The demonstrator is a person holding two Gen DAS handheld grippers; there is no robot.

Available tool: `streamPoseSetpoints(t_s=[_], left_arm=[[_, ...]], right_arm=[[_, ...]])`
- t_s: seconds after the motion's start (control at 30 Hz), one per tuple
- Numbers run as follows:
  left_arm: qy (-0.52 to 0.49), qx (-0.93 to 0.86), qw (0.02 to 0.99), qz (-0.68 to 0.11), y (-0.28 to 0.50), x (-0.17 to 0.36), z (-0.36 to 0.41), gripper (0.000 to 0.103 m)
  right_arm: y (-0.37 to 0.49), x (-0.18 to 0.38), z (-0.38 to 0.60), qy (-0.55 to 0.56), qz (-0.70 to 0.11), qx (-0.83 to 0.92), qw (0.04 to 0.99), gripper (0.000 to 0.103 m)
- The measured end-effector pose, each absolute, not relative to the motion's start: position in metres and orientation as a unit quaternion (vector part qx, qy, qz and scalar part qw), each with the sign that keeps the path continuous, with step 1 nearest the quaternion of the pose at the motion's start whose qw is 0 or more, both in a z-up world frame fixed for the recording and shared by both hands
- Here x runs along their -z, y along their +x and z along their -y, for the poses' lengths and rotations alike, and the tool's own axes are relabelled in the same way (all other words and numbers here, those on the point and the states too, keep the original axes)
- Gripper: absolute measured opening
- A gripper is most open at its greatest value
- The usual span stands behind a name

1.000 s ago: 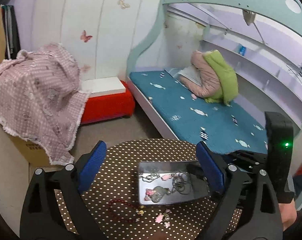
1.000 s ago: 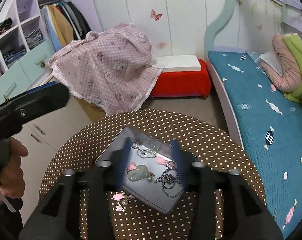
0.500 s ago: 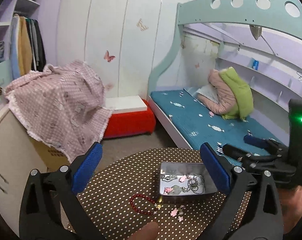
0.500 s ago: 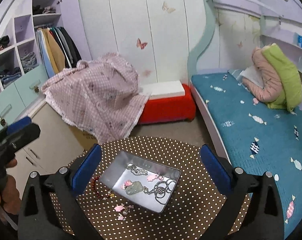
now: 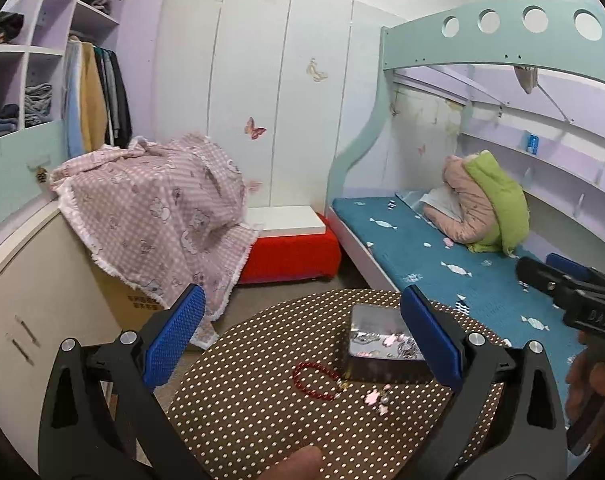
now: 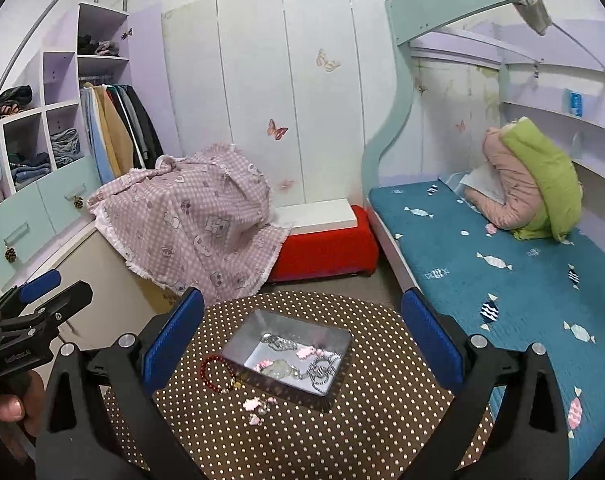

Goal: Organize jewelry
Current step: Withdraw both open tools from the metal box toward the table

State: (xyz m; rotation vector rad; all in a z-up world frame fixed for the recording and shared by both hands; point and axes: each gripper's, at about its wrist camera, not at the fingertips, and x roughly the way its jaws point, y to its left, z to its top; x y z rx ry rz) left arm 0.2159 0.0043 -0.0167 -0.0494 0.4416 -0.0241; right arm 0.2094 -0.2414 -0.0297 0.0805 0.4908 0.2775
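Observation:
A silver metal tin (image 6: 262, 330) (image 5: 372, 324) stands on the round brown polka-dot table (image 6: 302, 432) (image 5: 254, 400). Inside it lie chains, pink charms and a pale green pendant (image 6: 278, 367). A red bead bracelet (image 6: 210, 374) (image 5: 316, 380) rests on the table against the tin. Small pink charms (image 6: 256, 408) (image 5: 376, 394) lie loose in front of it. My left gripper (image 5: 300, 334) is open and empty, held back above the table. My right gripper (image 6: 300, 338) is open wide and empty, above the tin.
A bed with a teal mattress (image 6: 502, 264) runs along the right. A red bench (image 6: 326, 246) and a pink checked cloth over a box (image 6: 194, 224) stand behind the table. A wardrobe with shelves (image 6: 62, 140) fills the left.
Both grippers have drawn back and up from the tin, so more of the room shows. The right gripper's jaws, narrower over the tin a second ago, have spread wide.

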Motion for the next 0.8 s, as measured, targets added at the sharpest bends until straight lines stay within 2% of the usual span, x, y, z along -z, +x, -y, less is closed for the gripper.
streamPoseSetpoints(t_s=[0.37,0.8], left_arm=[[-0.028,-0.004,0.97,-0.243,0.196,0.05,-0.009,0.098],[-0.017,-0.013,0.952,-0.304,0.191,0.106,-0.012,0.098]], right_arm=[[0.178,0.065,0.238,0.03,-0.267,-0.12,0.956,0.095],[0.183,0.128,0.216,0.024,-0.356,-0.138,0.924,0.095]])
